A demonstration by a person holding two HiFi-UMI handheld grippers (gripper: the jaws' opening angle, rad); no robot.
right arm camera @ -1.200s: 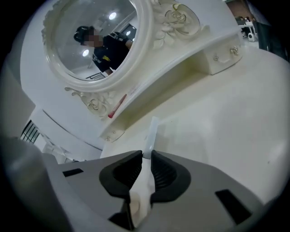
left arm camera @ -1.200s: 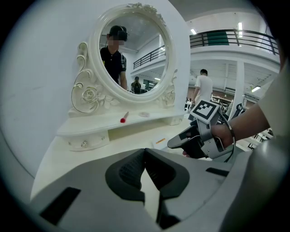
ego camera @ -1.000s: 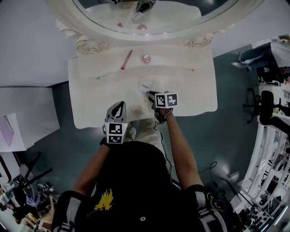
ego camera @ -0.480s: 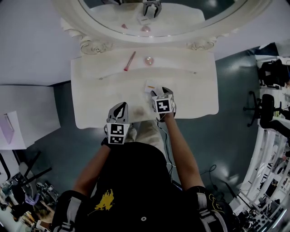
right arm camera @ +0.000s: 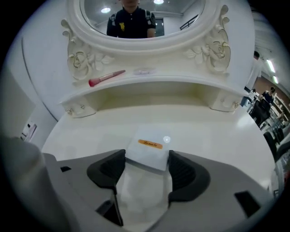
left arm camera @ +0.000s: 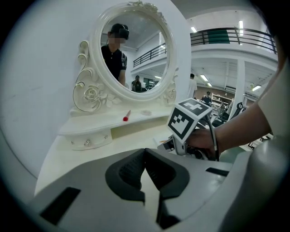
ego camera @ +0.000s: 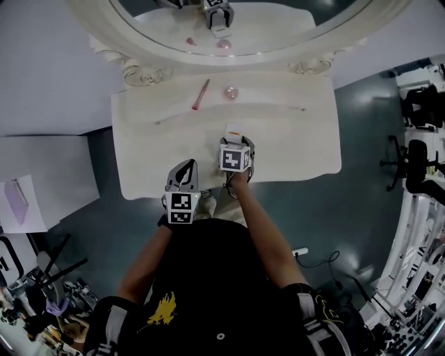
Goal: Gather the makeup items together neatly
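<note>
A flat white packet [right arm camera: 149, 152] with an orange label lies on the white dressing table [ego camera: 292, 139], between the pads of my right gripper [right arm camera: 146, 165]. Its jaws are opening and the pads stand just off the packet's sides. In the head view the packet [ego camera: 234, 131] pokes out beyond the right gripper [ego camera: 236, 141]. On the raised shelf under the mirror lie a pink brush [ego camera: 200, 94] and a small round clear jar [ego camera: 230, 92]. My left gripper [left arm camera: 145, 170] is shut with nothing in it, at the table's front edge [ego camera: 182, 174].
The oval mirror [ego camera: 278, 21] with its carved frame stands at the back of the table. A white board [ego camera: 42, 181] lies on the floor at the left. Office chairs [ego camera: 417, 160] and white racks stand at the right.
My right gripper has swung left to sit straight behind the packet, and its jaws have spread apart. The left gripper has stayed where it was.
</note>
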